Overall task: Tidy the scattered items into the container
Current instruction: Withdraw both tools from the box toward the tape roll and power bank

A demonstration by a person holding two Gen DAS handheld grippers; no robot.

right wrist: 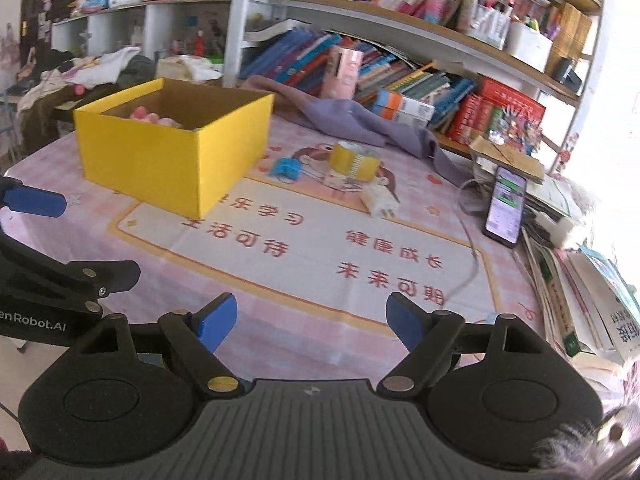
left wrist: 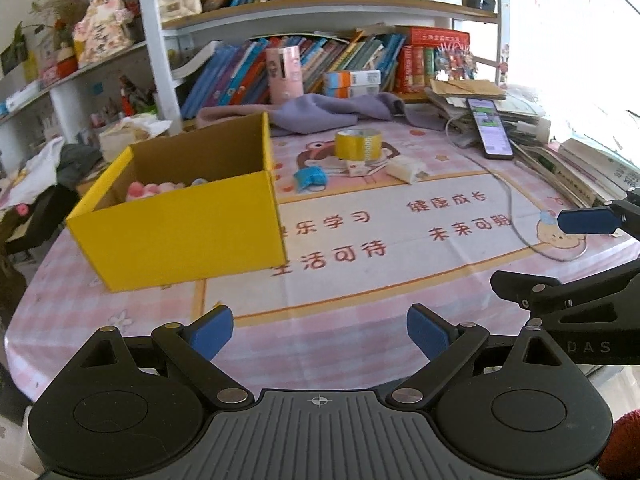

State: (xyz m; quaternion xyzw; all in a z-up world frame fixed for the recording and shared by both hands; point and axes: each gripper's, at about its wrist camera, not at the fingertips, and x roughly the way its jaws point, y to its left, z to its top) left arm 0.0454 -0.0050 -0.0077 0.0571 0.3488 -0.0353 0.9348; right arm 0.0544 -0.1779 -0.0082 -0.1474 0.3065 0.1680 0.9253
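- Left gripper [left wrist: 320, 334] and right gripper [right wrist: 312, 322] both gape empty, near the table's front edge
- Yellow tape roll [left wrist: 359, 143], blue clip [left wrist: 310, 178] and white plug [left wrist: 406, 169] lie beside the yellow cardboard box [left wrist: 180, 232]; crowded together, one grab could knock its neighbours
- The white cable [left wrist: 508, 200] might snag

Left gripper [left wrist: 320, 334]: black two-finger unit with blue ribbed pads [left wrist: 212, 336]; black linkage arms joined by silver round pivots; two round black housings flank a grey ribbed centre plate bearing a small crosshair mark. Red fuzzy sleeve [left wrist: 624, 440] at lower right edge.

Right gripper [right wrist: 312, 324]: same build, blue pads [right wrist: 404, 322], small logo on its grey plate; a brass-toned pivot on the left linkage. White lettering "DAS" on its side in the left view. Pale fluffy sleeve [right wrist: 568, 448] at lower right corner.
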